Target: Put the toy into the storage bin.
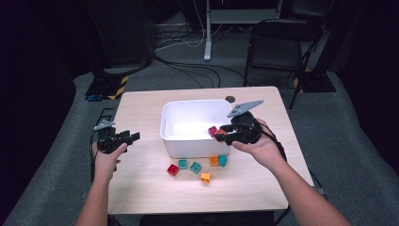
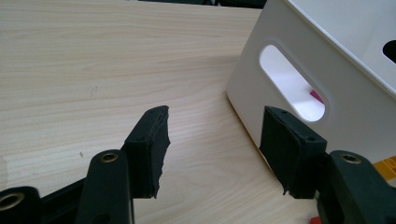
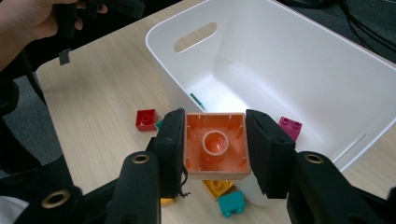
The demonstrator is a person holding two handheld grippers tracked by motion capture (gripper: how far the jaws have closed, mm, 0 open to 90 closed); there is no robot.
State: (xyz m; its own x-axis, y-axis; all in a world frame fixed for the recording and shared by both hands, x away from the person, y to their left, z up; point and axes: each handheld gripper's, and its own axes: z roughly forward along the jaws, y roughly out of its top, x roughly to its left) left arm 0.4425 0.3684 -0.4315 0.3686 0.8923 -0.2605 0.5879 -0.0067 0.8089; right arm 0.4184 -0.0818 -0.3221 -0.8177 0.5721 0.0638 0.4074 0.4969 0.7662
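Orange plastic, a square hollow-backed building brick [image 3: 215, 145], is clamped between the two black pads of the right tool [image 3: 215, 149], its open underside with the round socket turned toward the camera; it is held by two opposite side walls, presumably so that it can be dropped cleanly once the pads part. It is carried at the near right rim of the white rectangular plastic bin [image 1: 170, 123], just above the opening, which suggests that the loose bricks are being gathered into that bin. Below and just in front of the bin, small red [image 1: 173, 170], teal [image 1: 195, 167] and orange bricks [image 1: 205, 177] lie scattered on the pale wooden bench [image 1: 141, 188], left within easy reach. A magenta brick [image 3: 290, 126] already rests on the bin floor. Beside the bin's handle slot [image 2: 292, 81], the left tool [image 2: 212, 140] is kept idle with its pads apart and nothing between them, low over the bench. No brand, label or legible writing can be made out anywhere.
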